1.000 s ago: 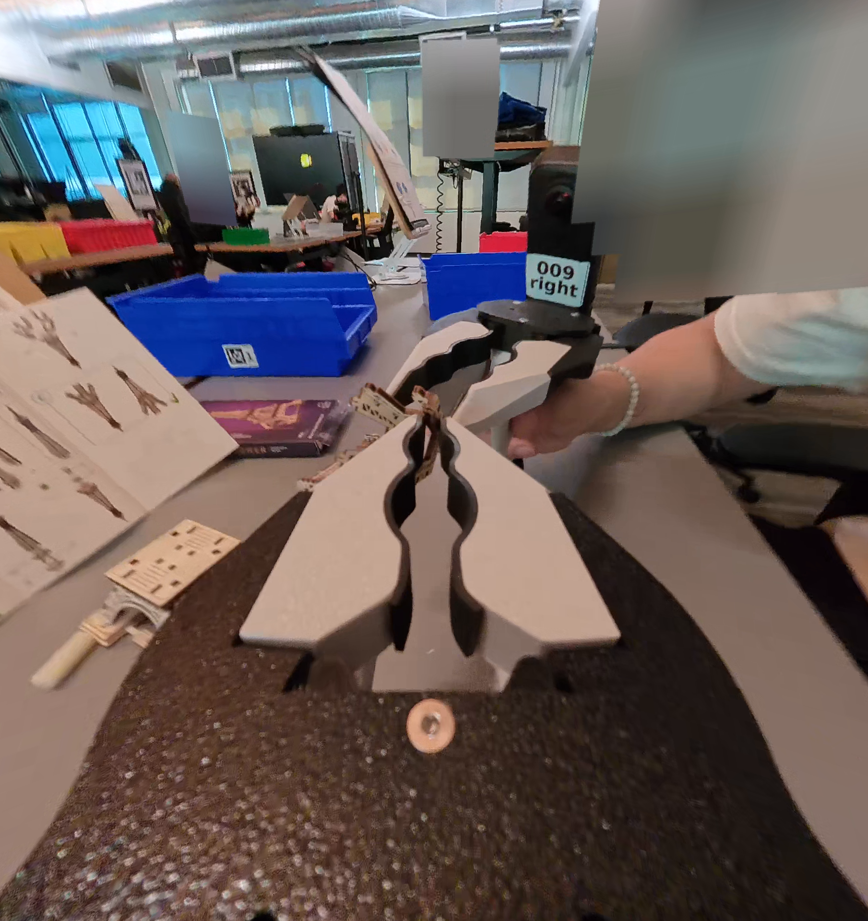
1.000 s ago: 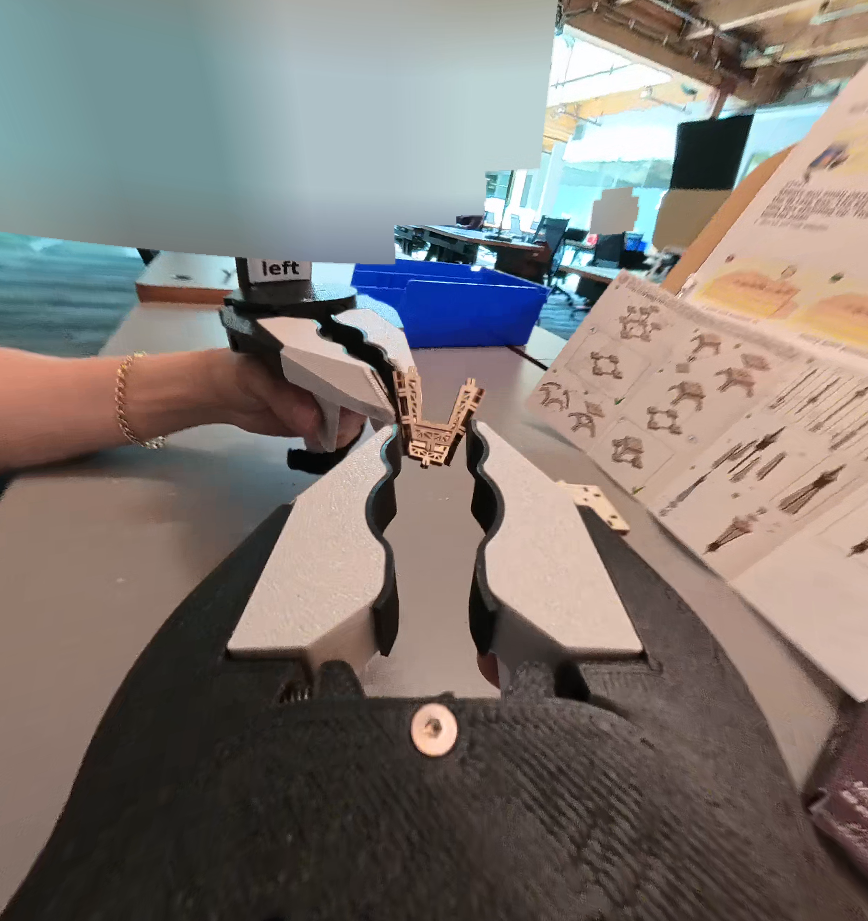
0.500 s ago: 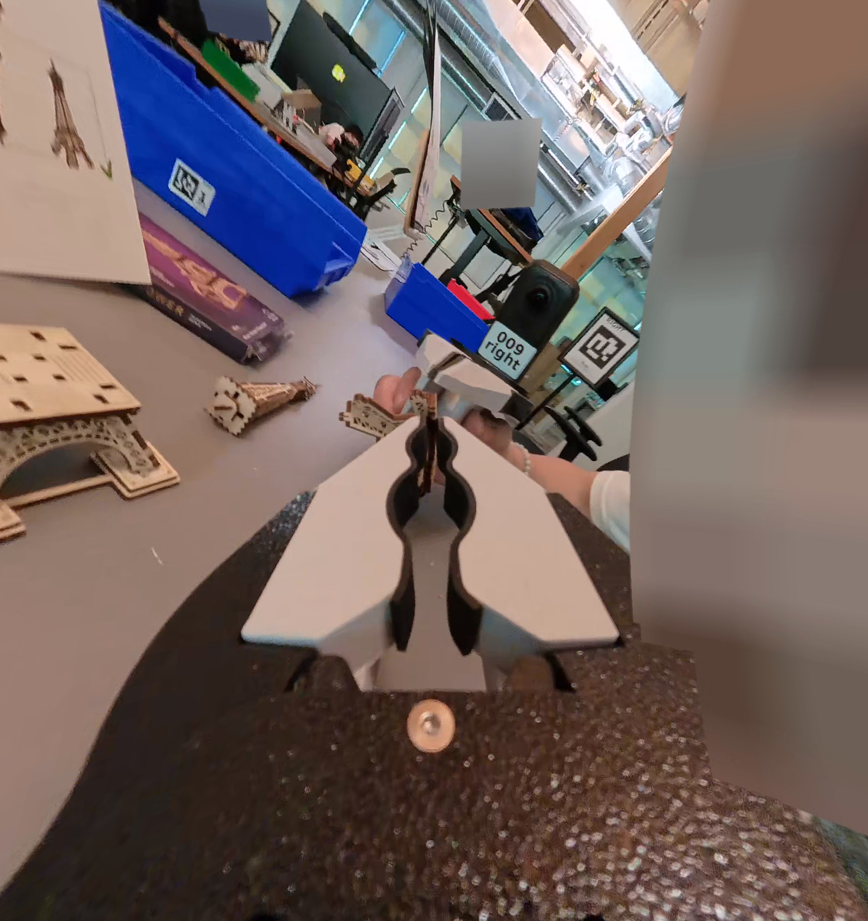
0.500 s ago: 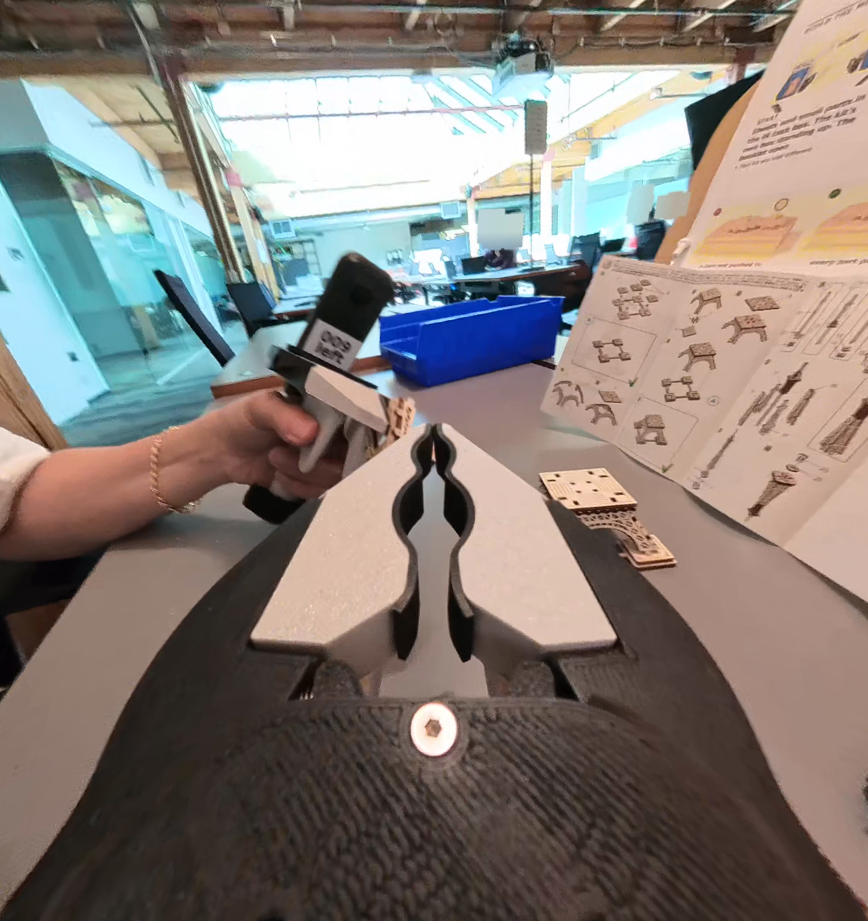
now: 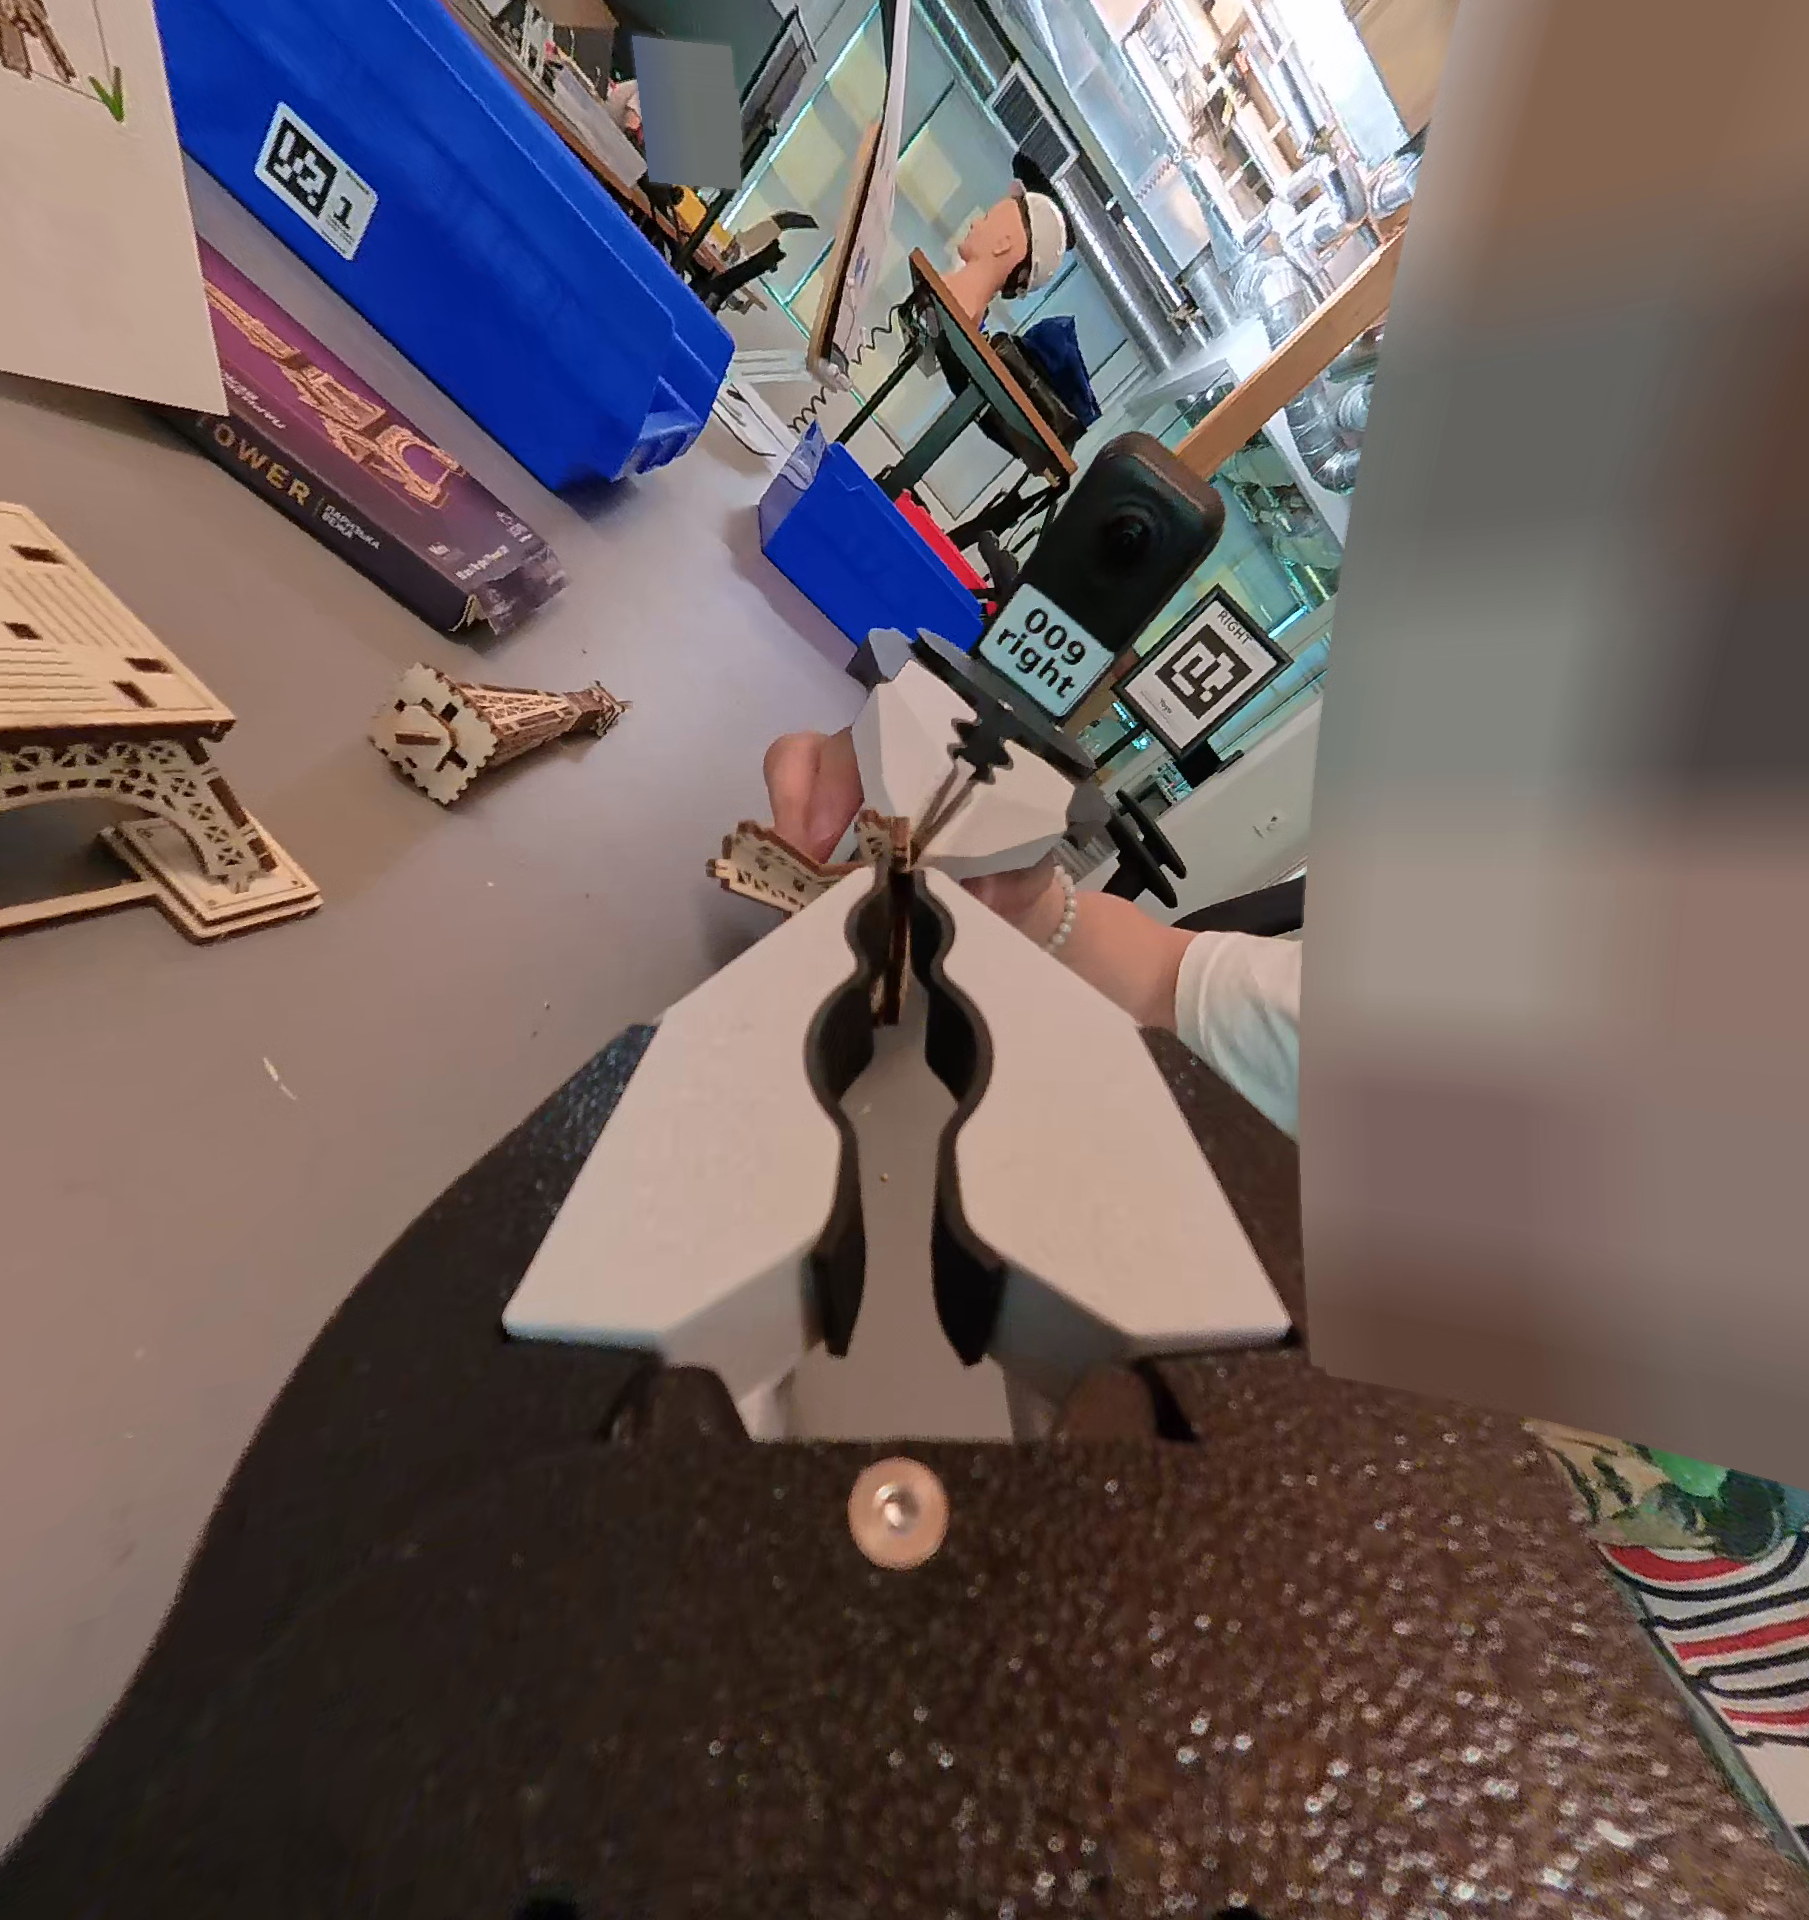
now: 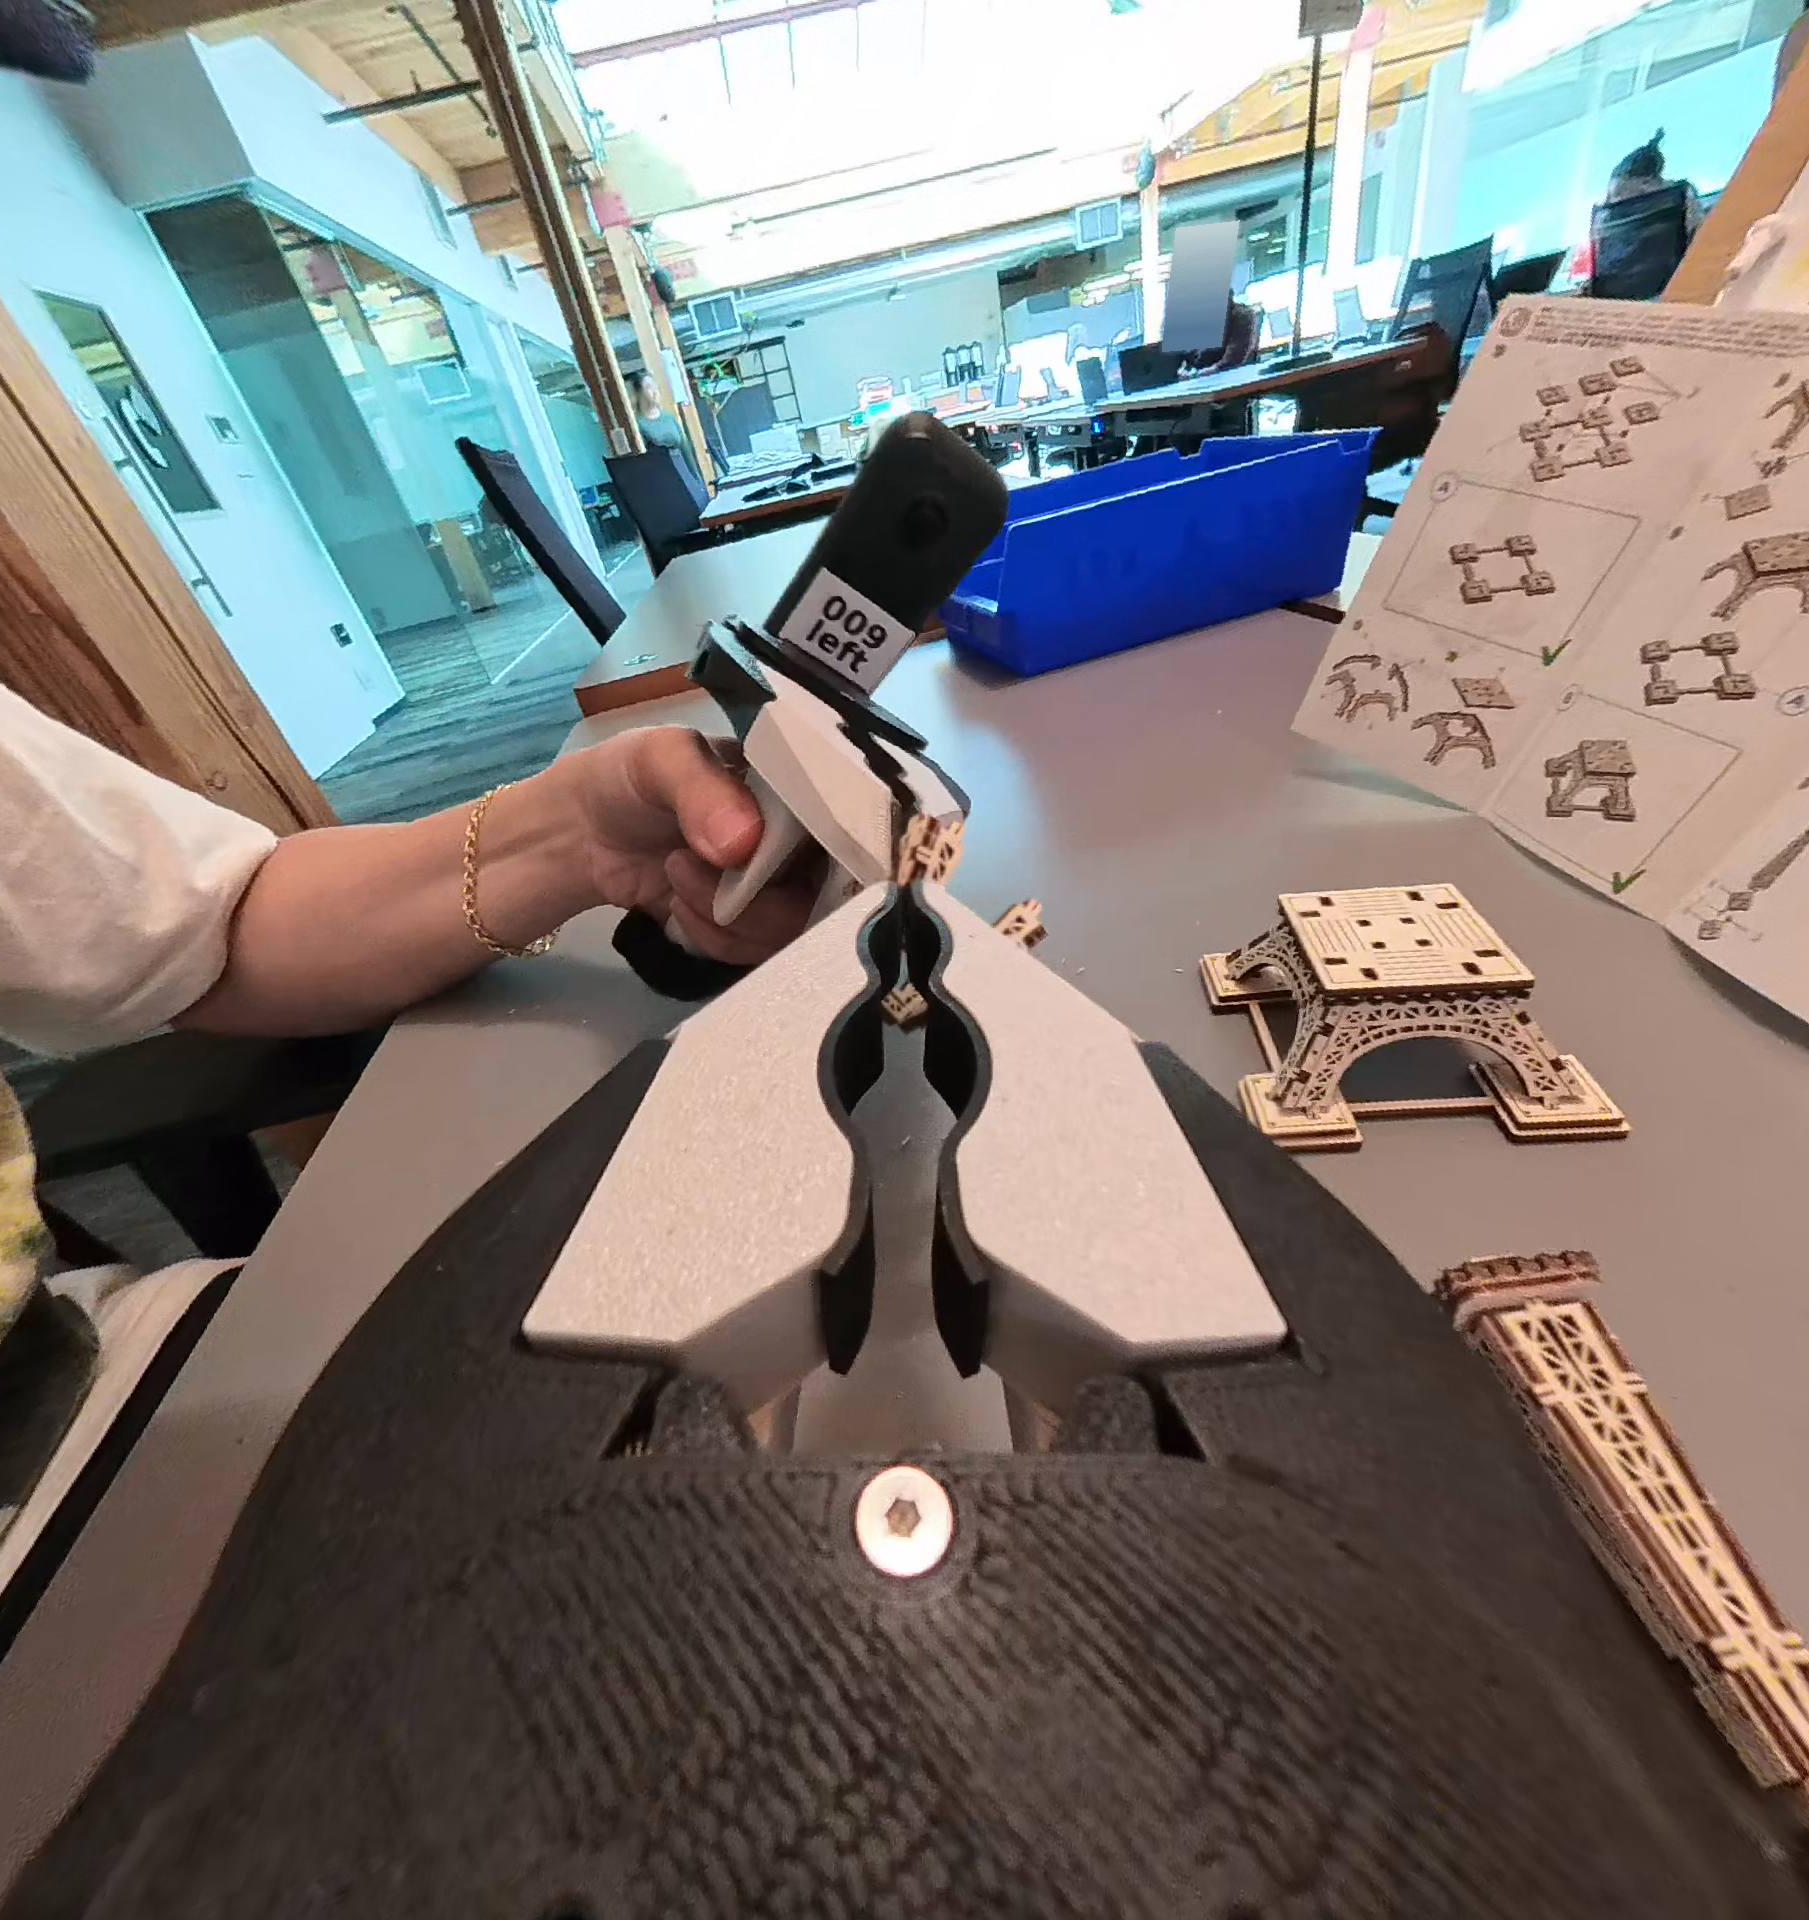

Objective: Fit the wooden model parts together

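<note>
My left gripper is shut on a small, thin wooden lattice part, held above the grey table. My right gripper faces it, its jaws closed on the same part from the other side. Bits of the part show beside and under its fingers. Each gripper shows in the other's view, the right one and the left one, tips meeting. The wooden tower base stands on the table to the right; it also shows in the left wrist view. A spire piece lies on its side.
A tall tower section lies near my right gripper's body. An instruction sheet stands propped behind the base. A purple box and blue bins sit farther back. A person's hands hold both grippers.
My right gripper was open around the part one second ago and has closed on it. Both grippers have tilted and swung, so the tower base and spire now show.
</note>
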Tool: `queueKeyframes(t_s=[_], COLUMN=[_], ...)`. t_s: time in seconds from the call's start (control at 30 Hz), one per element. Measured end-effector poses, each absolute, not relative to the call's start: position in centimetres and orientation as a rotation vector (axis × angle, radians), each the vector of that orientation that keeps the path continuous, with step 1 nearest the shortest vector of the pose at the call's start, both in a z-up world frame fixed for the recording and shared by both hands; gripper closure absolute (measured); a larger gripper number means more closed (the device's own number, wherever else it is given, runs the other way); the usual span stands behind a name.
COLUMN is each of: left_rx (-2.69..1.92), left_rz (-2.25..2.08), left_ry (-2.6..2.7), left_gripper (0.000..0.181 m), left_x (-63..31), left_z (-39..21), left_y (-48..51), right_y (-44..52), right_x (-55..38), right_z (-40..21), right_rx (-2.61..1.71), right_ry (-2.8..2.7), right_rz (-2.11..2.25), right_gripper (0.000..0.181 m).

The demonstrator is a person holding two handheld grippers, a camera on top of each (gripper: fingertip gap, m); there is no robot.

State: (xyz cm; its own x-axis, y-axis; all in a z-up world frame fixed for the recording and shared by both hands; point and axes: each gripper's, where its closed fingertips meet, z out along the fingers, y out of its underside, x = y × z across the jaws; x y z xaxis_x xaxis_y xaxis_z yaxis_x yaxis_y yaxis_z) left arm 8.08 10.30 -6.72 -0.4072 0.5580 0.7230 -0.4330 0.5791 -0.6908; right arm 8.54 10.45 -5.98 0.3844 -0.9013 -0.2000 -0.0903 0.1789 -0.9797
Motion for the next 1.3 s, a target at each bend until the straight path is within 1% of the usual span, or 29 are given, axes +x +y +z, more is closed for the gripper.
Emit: queueKeyframes(t_s=[0.03, 1.3], left_rx=[-0.109, -0.219], left_rz=[1.084, 1.041], left_ry=[-1.679, -1.748], left_gripper=[0.181, 0.181], left_x=[8.1, 8.3], left_z=[-6.8, -8.4], left_y=[10.3, 11.2], right_y=[10.4, 11.3], right_x=[8.6, 9.0], right_z=[-6.1, -8.7], right_rx=[-1.276, -1.423], right_ry=[1.039, 1.145], right_rz=[-0.749, -0.665], right_gripper=[0.181, 0.181])
